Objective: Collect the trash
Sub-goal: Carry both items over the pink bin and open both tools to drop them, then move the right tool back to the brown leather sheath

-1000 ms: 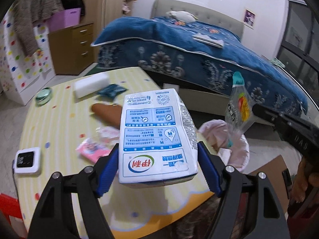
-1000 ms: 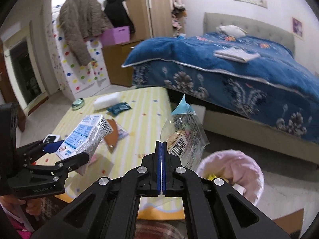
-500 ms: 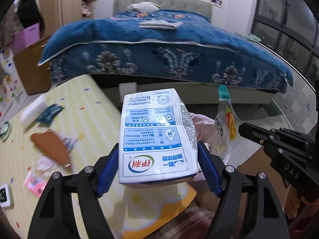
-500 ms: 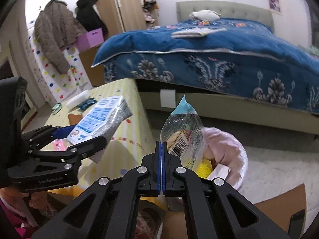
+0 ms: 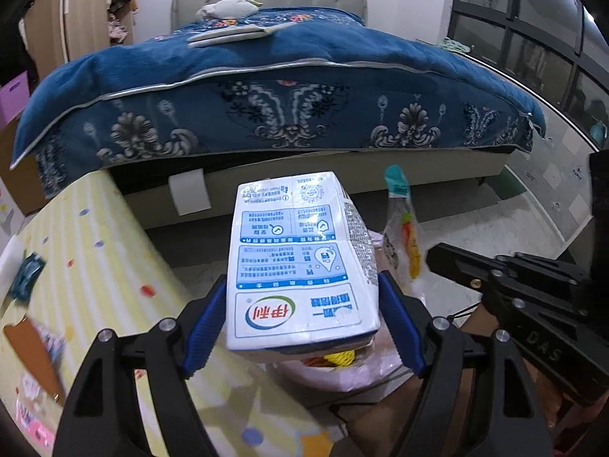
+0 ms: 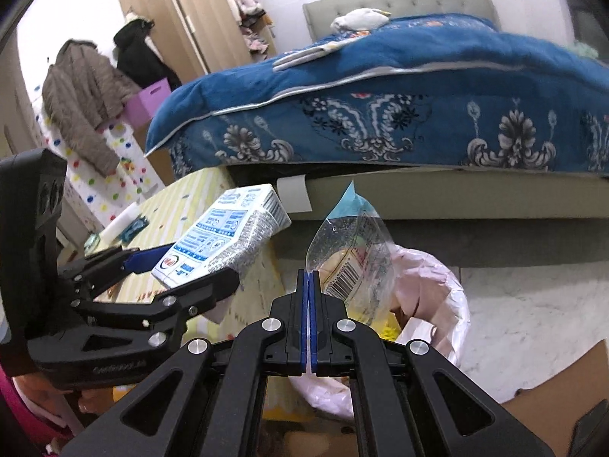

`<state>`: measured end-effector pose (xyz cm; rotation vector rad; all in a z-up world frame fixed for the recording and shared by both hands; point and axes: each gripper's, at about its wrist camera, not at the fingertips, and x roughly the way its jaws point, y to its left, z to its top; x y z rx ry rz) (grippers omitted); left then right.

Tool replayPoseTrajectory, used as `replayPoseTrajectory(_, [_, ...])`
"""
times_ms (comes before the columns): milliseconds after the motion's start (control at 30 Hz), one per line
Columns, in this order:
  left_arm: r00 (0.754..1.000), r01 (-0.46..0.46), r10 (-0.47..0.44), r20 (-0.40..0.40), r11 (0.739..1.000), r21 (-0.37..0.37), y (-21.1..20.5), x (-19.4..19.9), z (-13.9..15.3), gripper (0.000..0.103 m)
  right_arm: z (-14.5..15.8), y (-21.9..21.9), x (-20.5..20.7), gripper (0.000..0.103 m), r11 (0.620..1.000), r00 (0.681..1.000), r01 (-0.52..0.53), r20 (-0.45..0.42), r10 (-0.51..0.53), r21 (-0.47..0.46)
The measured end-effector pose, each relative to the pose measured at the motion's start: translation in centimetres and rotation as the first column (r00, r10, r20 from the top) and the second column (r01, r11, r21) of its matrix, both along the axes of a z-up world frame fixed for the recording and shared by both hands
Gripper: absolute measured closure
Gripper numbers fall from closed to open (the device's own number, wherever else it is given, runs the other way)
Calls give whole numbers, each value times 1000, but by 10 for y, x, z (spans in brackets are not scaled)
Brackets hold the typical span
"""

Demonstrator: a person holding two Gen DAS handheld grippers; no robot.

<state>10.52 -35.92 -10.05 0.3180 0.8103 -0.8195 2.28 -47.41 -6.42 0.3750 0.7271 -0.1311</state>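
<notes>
Pink-lined trash bin (image 6: 449,297) is now reached by both loads.
Since a second ago, both tools were swung away from the table (image 5: 95,266); the milk carton (image 5: 300,262) is clamped in the left tool (image 5: 300,323) and the clear wrapper (image 6: 354,259) is pinched in the closed right tool (image 6: 309,285), just above the bin, so release seems next.

Ahead of you stretches a bed under a deep-blue quilt with pale floral scrollwork (image 5: 274,87), a grey tufted headboard (image 5: 266,0) at its far end. On the far left, you see a brown padded jacket (image 6: 82,99) hanging beside a lilac plastic box (image 6: 149,102). Dark-framed windows (image 5: 533,49) line your right.
</notes>
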Motion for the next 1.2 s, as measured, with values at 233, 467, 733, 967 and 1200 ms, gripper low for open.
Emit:
replayPoseTrajectory(233, [1000, -23, 23, -5, 1000, 11, 13, 4, -5, 13, -27, -31, -9, 72, 991, 988, 134, -85, -132, 16])
replayPoseTrajectory(467, [992, -119, 119, 40, 993, -1, 69, -3, 14, 13, -12, -5, -44, 72, 982, 974, 186, -125, -188, -30])
replayPoseTrajectory(733, [972, -221, 221, 76, 975, -13, 137, -20, 37, 13, 21, 61, -45, 72, 996, 993, 63, -93, -68, -57])
replayPoseTrajectory(967, [920, -369, 371, 123, 928, -43, 216, -37, 49, 10, 34, 135, -15, 70, 986, 990, -110, -104, 97, -128])
replayPoseTrajectory(1200, [832, -541, 538, 138, 841, -19, 302, -27, 37, 9, 35, 201, 15, 63, 948, 964, -256, -123, 236, -189])
